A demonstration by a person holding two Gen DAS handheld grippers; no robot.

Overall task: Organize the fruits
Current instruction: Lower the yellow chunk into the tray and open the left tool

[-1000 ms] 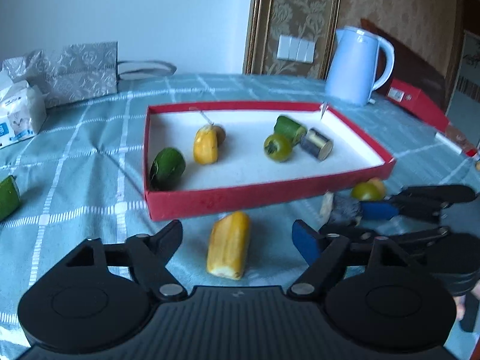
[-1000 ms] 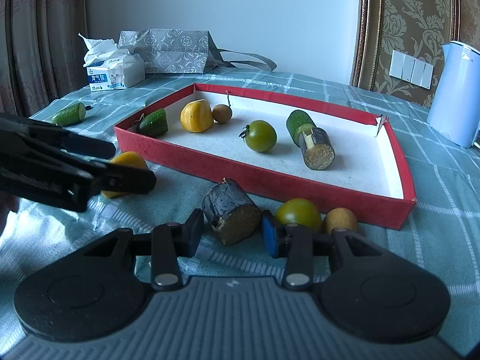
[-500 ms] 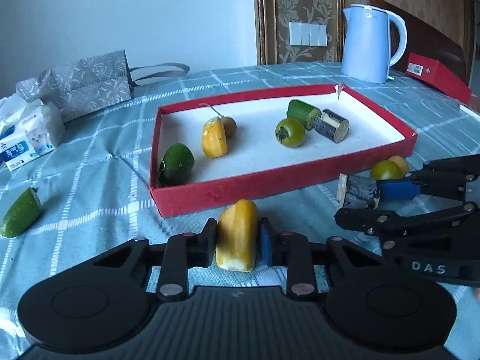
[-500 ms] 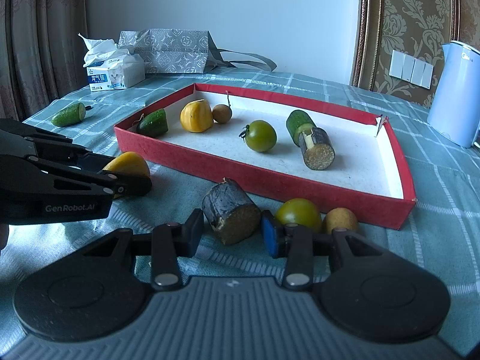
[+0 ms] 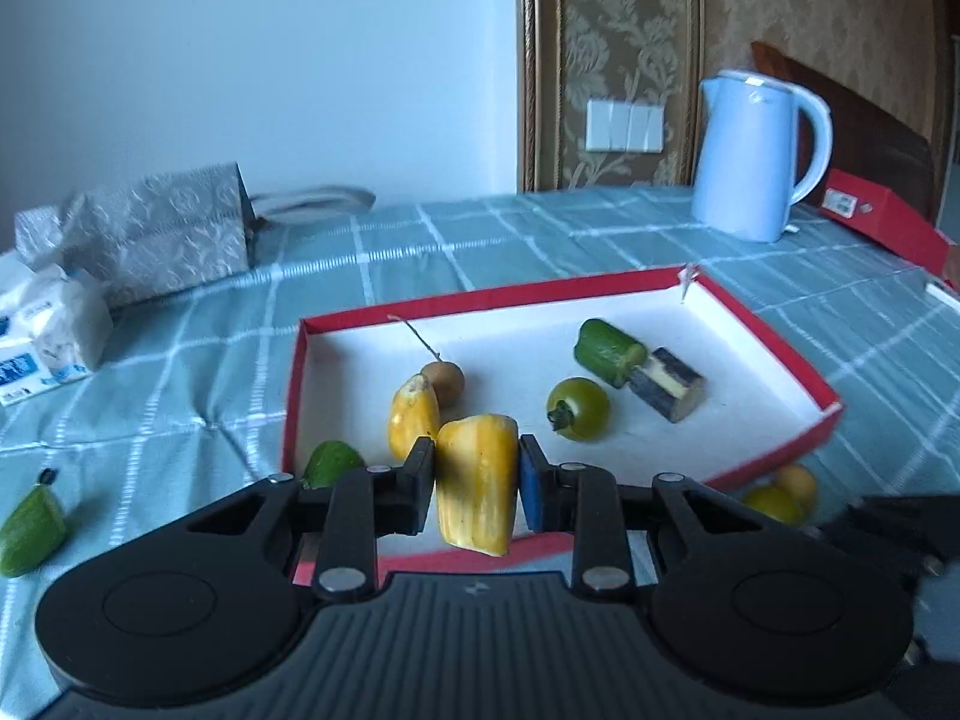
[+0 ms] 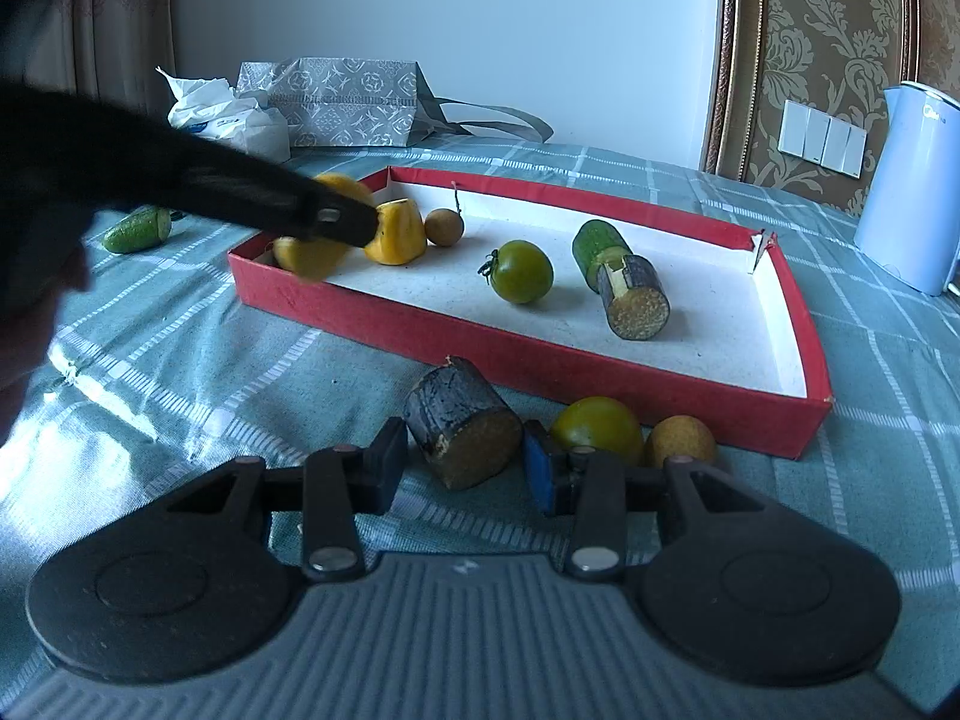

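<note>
The red tray [image 6: 600,369] has open white floor along its near right side and far edge. A green tomato [image 6: 522,271] and a dark cut log [image 6: 636,297] crowd its middle, two yellow pieces its left end. The kettle [image 5: 750,156] stands far right.

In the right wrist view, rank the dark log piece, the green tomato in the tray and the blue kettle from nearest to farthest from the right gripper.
1. Dark log piece: between the fingers of the right gripper, on the cloth in front of the red tray.
2. Green tomato: mid-tray, beyond the near wall.
3. Blue kettle: far right, behind the tray.
</note>
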